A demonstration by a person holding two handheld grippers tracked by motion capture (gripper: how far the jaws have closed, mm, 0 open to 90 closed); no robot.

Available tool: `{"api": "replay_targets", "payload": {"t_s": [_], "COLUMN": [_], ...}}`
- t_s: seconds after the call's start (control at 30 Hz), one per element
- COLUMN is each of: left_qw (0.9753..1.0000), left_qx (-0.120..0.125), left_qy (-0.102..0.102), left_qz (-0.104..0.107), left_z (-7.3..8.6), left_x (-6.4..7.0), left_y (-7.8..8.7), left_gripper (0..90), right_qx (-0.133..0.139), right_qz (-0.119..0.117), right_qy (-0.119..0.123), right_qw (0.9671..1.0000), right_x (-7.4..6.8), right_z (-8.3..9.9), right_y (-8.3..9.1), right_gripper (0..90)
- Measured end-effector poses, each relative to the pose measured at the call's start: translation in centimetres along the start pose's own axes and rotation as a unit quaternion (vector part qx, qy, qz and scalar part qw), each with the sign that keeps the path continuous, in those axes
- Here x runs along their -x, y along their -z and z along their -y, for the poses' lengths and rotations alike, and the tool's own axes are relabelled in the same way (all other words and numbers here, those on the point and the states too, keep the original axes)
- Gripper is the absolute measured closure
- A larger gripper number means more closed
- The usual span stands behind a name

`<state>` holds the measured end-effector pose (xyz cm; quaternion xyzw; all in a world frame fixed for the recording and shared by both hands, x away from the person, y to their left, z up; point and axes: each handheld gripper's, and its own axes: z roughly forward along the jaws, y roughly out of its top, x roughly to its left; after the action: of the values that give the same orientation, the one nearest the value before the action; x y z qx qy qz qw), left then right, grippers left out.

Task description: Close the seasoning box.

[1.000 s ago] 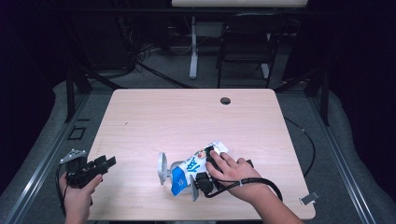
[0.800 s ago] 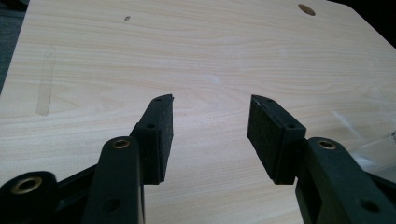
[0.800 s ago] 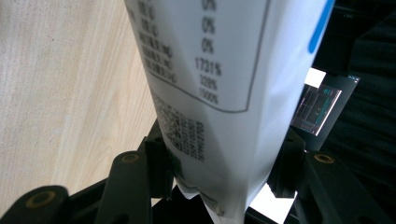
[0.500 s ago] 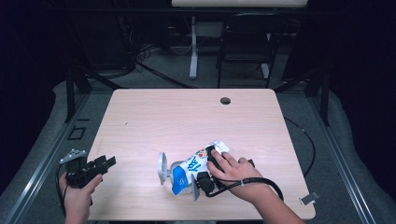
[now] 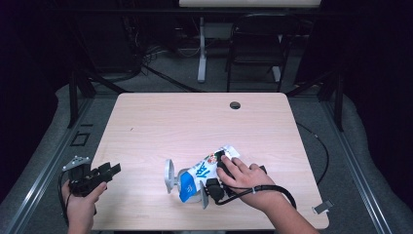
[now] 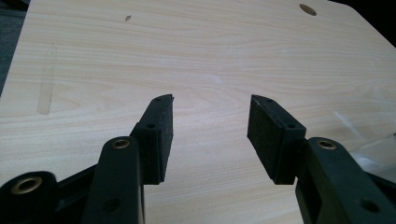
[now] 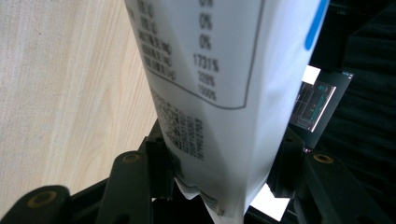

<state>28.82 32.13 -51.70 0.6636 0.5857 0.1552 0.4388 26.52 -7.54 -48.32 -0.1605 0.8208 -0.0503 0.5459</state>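
- Gripping a white pouch (image 5: 207, 170), the right gripper (image 5: 210, 187) sits low on the near half of the table (image 5: 195, 122), a little right of centre, with the person's right hand (image 5: 246, 178) wrapped over it.
- Seen from above, the pouch lies tilted on the wood, with a blue patch at its lower left end, coloured print on its face, and its white top corner pointing up and to the right.
- A round grey piece (image 5: 169, 175) stands just left of the pouch; I cannot tell what it is.
- In the right gripper view, the pouch (image 7: 219, 93) rises between the two black jaws, which press on its lower edge from both sides. Its back shows a printed table of percentages and small dark text.
- A black cable (image 5: 272, 190) loops from the right gripper past the wrist.
- The left gripper (image 5: 104, 173) is at the near left corner of the table, held in the person's left hand (image 5: 80, 204), well apart from the pouch.
- In the left gripper view, the left gripper's jaws stand wide apart with nothing between them, and bare pale wood lies beyond.
- A small dark round hole (image 5: 235, 105) marks the far edge of the table.
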Motion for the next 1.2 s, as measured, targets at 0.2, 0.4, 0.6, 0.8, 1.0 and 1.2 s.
{"api": "replay_targets", "payload": {"t_s": [0.2,0.4,0.6,0.8,1.0,1.2], "left_qw": [1.0000,1.0000,1.0000,1.0000,1.0000,1.0000], "left_qx": [0.000,0.001,0.000,-0.003,-0.004,-0.004], "left_qy": [0.001,0.001,0.001,0.000,0.002,0.002], "left_qz": [0.000,-0.001,0.000,0.000,-0.001,-0.001], "left_z": [0.00,0.00,0.00,-0.02,0.01,0.01], "left_x": [-0.01,0.00,-0.01,-0.03,-0.11,-0.13], "left_y": [0.01,0.03,0.02,0.05,0.03,0.03], "left_gripper": [51.3,51.3,51.3,51.3,51.3,51.3], "right_qx": [-0.004,-0.005,0.004,-0.006,-0.006,-0.015], "right_qz": [0.000,0.002,0.003,0.007,0.006,0.004], "right_qy": [0.005,0.006,-0.001,0.008,0.010,0.017], "right_qw": [1.0000,1.0000,1.0000,0.9999,0.9999,0.9997], "right_x": [0.12,0.17,0.13,0.10,0.00,0.10], "right_z": [-0.06,-0.06,0.06,0.04,0.09,0.02], "right_y": [0.09,0.10,-0.02,-0.03,-0.17,0.01], "right_gripper": [53.5,53.6,53.7,53.9,54.5,57.1]}}
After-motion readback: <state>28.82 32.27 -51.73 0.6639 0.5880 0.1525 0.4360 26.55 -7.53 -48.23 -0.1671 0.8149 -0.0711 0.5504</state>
